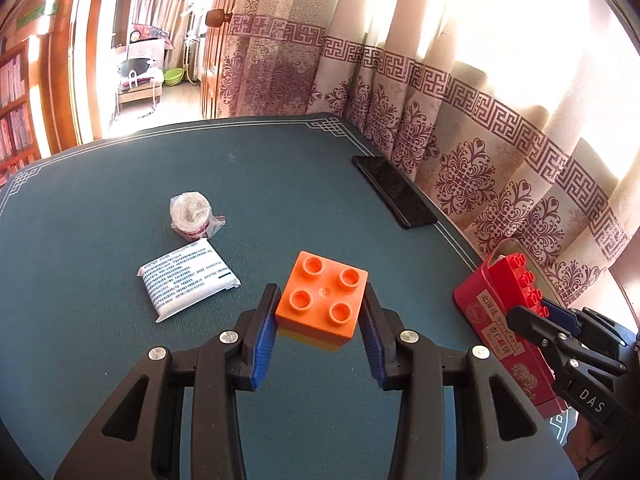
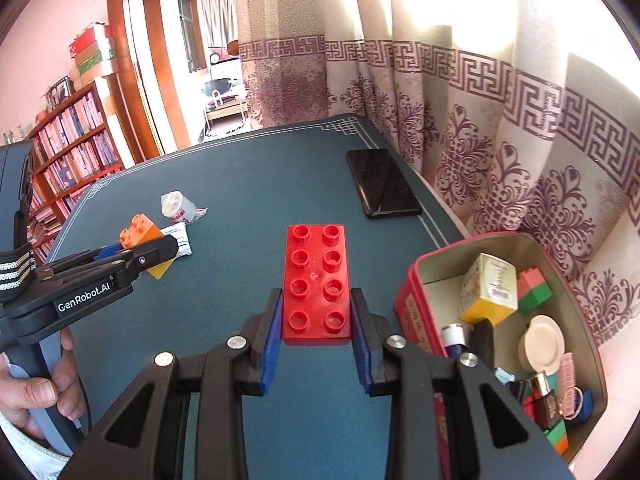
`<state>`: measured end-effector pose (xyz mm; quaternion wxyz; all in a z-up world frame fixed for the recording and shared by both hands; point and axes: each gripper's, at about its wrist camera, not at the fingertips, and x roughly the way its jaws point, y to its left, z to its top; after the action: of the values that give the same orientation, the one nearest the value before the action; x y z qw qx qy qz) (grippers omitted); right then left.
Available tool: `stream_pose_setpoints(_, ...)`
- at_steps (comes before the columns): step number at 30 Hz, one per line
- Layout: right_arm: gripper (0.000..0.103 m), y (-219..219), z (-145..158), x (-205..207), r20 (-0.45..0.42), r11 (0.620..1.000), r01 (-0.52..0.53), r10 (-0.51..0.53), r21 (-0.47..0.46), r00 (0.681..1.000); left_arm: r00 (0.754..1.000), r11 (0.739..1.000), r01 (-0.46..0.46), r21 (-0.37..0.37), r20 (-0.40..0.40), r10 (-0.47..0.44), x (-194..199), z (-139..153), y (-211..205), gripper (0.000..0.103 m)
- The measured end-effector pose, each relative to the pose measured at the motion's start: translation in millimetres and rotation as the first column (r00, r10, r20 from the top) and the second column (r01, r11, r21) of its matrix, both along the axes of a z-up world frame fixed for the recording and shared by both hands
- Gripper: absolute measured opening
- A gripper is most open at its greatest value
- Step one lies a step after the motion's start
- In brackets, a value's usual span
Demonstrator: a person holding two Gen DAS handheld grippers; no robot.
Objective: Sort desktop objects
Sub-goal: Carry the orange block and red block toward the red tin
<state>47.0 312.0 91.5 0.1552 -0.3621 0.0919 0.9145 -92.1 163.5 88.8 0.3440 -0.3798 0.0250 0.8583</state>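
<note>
Left view first: roll [image 1: 189, 214] and packet [image 1: 188, 280] on the teal table [image 1: 100, 220], phone [image 1: 394, 192] by the curtain [image 1: 480, 140], only the red side of the tin [image 1: 496, 332] showing. Right view opens that tin [image 2: 416, 292] up — clutter inside: a yellow-based carton [image 2: 490, 290], pink and green blocks, a white lid, small bits too jumbled to count. Also seen only from the right: a hand [image 2: 36, 392] round the left handle, a bookshelf [image 2: 72, 140] behind.

Counting across both views: one roll [image 2: 174, 204], one packet [image 2: 180, 242], one phone [image 2: 382, 184], one tin, two bricks in the tongs.

Left gripper [image 1: 320, 316] clenched on the orange brick [image 1: 322, 300], pads pressed to both flanks, a yellow layer beneath, held clear above the cloth — from the right, that same brick [image 2: 138, 232] poking out beyond the left gripper [image 2: 150, 250]. Right gripper [image 2: 316, 320] clamped on the near end of the red brick [image 2: 316, 280], eight studs up, long end jutting forward, just left of the tin rim; in the left view, red brick [image 1: 520, 280] and right gripper [image 1: 540, 316] up against the tin.
</note>
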Motion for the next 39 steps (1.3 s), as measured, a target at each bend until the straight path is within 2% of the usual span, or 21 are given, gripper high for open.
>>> stream_pose_setpoints(10,0.035,57,-3,55,0.030,0.984,0.177,-0.176,-0.016,0.984,0.995,0.995,0.101,-0.019,-0.012,-0.101,33,-3,22,0.042)
stream_pose_setpoints(17,0.035,81,-13,77,0.059,0.968,0.249,-0.247,-0.038,0.967,0.987,0.987,0.158,-0.037,-0.023,-0.158,52,-4,35,0.042)
stream_pose_setpoints(25,0.035,97,-25,100,0.080,0.956,0.291,-0.286,-0.048,0.955,0.978,0.979,0.200,-0.041,-0.044,-0.202,67,-2,43,0.042)
stream_pose_setpoints(33,0.035,109,-38,111,0.110,0.954,0.288,-0.279,-0.084,0.954,0.970,0.968,0.244,-0.053,0.000,-0.244,82,-9,57,0.042)
stream_pose_setpoints(39,0.035,112,-37,117,0.079,0.953,0.286,-0.279,-0.099,0.957,0.963,0.962,0.268,-0.050,0.024,-0.268,96,-7,72,0.042)
